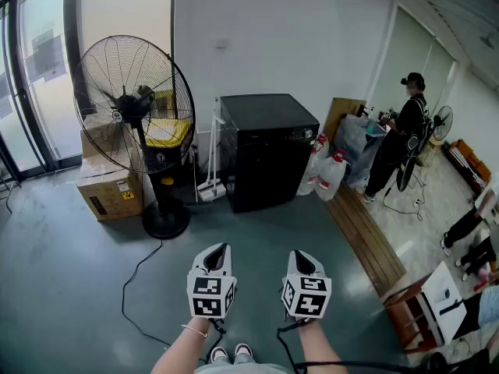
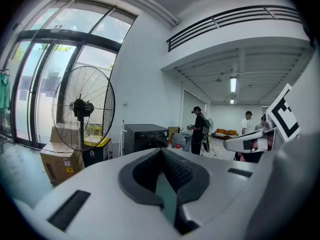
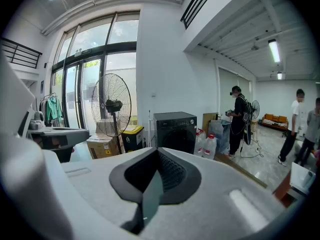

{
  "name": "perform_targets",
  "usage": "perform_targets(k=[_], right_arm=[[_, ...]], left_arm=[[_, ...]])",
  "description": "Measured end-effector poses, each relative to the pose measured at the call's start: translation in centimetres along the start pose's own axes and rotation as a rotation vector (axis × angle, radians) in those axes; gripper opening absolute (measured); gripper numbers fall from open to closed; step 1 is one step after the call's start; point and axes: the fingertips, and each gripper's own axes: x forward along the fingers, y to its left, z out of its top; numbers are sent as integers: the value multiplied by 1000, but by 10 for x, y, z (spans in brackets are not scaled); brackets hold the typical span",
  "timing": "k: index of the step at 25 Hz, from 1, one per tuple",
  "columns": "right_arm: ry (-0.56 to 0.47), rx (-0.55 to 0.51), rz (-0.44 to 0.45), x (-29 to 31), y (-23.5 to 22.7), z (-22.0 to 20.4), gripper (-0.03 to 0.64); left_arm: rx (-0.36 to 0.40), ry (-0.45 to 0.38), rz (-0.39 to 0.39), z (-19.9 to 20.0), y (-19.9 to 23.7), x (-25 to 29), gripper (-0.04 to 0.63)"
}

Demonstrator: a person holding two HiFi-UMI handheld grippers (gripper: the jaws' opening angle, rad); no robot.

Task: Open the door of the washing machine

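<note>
The black washing machine [image 1: 269, 150] stands against the white wall in the head view, its front towards me and its door closed. It also shows far ahead in the left gripper view as the washing machine [image 2: 145, 136] and in the right gripper view as the washing machine [image 3: 175, 131]. My left gripper [image 1: 217, 249] and right gripper [image 1: 299, 254] hang side by side low in the head view, well short of the machine. The left gripper [image 2: 167, 184] is shut with nothing in it. The right gripper [image 3: 152, 184] also has its jaws together, empty.
A tall pedestal fan [image 1: 136, 104] stands left of the machine, with a cardboard box [image 1: 109, 189] and a yellow-lidded bin [image 1: 168, 135] behind it. Its cable [image 1: 136, 287] trails over the floor. White jugs [image 1: 327, 174] sit to the machine's right, where a person [image 1: 398, 142] stands.
</note>
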Motion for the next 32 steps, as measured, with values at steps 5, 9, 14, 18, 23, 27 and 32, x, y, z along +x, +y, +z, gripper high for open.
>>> perform_targets(k=[5,9,14,18,23,27,32], right_arm=[[1,-5,-2,3,9,1,5],[14,-13,-9,2,16,-3,5],[4,4,-2,3,31,-1,5],[16,-6,-23,3,39,-3,5],[36,-5,-45,4,45,-12,5],[51,-11,-65,9,37,-15,5],[64,-20,-65,27,32,-15,5]], left_arm=[[-5,-2,-8,0,7,1,5],[-16,5,-15,-5,13,-2,5],[-23,3,-33,-6,23,-6,5],[-18,6,-49,-8,30,-8,5],[-37,19,-60,-15,44,-9,5],[-37,35,-67,-19,45,-2,5],[-39,36,-74,-18,46,15,5]])
